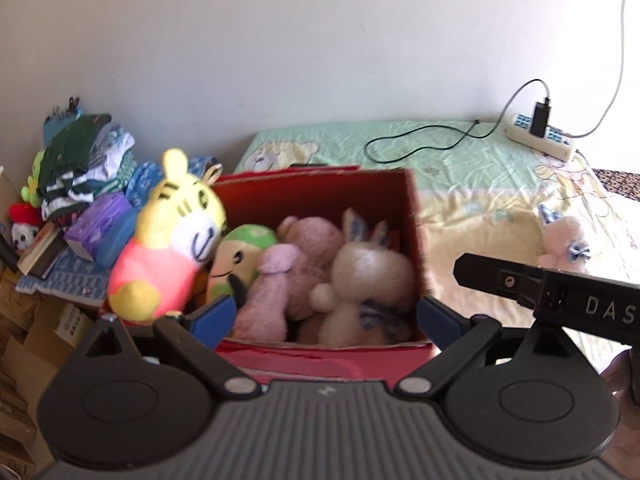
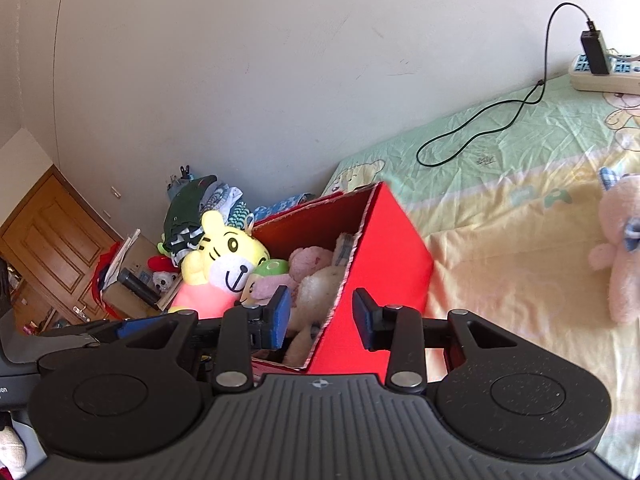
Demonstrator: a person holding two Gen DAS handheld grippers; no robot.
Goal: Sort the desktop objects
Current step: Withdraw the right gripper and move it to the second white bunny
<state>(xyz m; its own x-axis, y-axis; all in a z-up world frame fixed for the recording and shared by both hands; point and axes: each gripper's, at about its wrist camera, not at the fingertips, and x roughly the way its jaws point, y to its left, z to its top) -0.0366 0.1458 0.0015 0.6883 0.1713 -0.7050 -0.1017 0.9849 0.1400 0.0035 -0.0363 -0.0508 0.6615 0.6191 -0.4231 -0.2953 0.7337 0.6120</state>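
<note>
Left gripper (image 1: 324,316) is hanging spread wide and holding nothing over the near rim of the red box (image 1: 414,216), which is sitting on the bedsheet (image 1: 480,184) packed with plush toys. Right gripper (image 2: 322,320) is gaping, empty, straddling the box's right wall. A yellow tiger plush (image 1: 168,236) is leaning at the box's 9 o'clock; a pink bear (image 2: 618,248) is lying well apart at 3 o'clock, a power strip (image 1: 540,136) at 1 o'clock.

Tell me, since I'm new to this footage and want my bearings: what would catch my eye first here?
The bright red box on the bed, crammed with plush toys, dominates both views; a yellow tiger plush in a pink shirt leans at its left edge. One pink plush lies alone on the pastel bedsheet to the right of the box. Both the left gripper and right gripper hang open near the box, holding nothing.
</note>
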